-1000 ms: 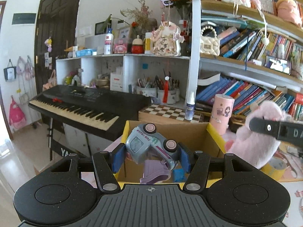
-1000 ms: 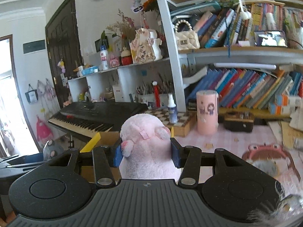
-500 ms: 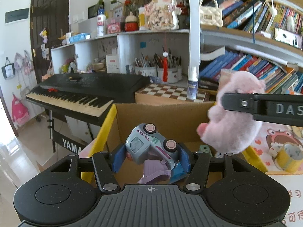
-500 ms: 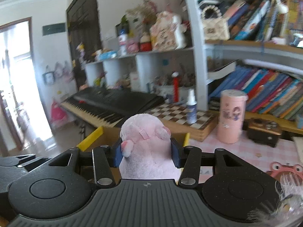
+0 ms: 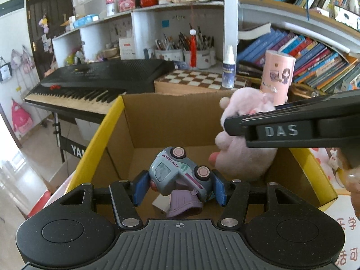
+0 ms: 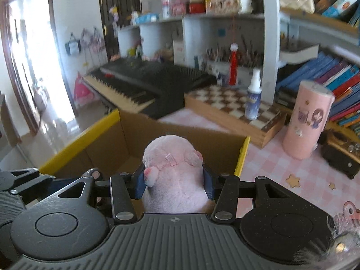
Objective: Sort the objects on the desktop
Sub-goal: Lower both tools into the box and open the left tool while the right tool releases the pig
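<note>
Left wrist: both hand-held grippers over box (image 5: 144,123), clamping truck (image 5: 180,173) and plush (image 5: 245,148).

Black keyboard (image 5: 94,83), chessboard (image 5: 198,81), spray bottle (image 5: 229,67) and pink canister (image 5: 277,76) behind

I see a desk with a pink checked cover (image 6: 301,175). Directly on it stand a cardboard box (image 6: 108,144), a chessboard case (image 6: 234,114), a pink canister (image 6: 308,121) and what looks like a dark small box (image 6: 339,155).

Crowded bookshelf (image 5: 315,51) (sunlit floor (image 6: 56,121))
</note>
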Demonstrator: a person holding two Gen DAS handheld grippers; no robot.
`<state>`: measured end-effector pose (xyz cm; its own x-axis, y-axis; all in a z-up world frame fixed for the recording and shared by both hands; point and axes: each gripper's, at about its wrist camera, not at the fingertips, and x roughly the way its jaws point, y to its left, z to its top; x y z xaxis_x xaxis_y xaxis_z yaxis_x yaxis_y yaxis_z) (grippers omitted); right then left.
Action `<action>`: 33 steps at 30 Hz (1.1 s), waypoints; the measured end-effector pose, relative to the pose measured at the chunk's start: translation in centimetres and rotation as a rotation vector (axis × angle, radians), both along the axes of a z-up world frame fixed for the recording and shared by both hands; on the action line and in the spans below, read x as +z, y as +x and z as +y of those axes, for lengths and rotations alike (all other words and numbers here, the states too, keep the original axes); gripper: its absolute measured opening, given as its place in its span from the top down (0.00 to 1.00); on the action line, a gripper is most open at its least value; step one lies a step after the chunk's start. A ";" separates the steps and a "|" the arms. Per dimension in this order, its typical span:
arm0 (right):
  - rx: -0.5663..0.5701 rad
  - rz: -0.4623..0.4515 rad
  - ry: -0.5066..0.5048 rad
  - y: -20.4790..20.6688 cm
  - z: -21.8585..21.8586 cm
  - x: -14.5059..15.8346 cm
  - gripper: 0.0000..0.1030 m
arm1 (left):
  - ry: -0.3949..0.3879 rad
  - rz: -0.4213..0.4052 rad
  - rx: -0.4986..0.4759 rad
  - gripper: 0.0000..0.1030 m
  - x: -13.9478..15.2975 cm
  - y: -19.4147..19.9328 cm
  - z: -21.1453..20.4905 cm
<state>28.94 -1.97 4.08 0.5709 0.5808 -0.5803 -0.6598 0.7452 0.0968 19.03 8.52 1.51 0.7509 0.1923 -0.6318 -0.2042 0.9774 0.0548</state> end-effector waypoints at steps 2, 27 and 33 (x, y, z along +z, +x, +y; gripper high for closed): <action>0.012 0.026 -0.022 0.5 0.3 -0.4 0.55 | -0.005 0.016 -0.008 0.44 -0.2 0.1 -0.1; 0.147 0.062 -0.140 1.5 2.5 -1.6 0.44 | -0.018 0.036 0.004 0.32 -0.5 0.7 -0.8; 0.102 0.031 -0.070 1.0 1.5 -0.6 0.36 | 0.018 0.008 -0.013 0.23 0.2 0.0 -1.4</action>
<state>29.95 -0.50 3.53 0.4920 0.5926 -0.6377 -0.7303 0.6797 0.0682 19.03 7.16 1.76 0.7483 0.1945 -0.6341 -0.1914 0.9787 0.0743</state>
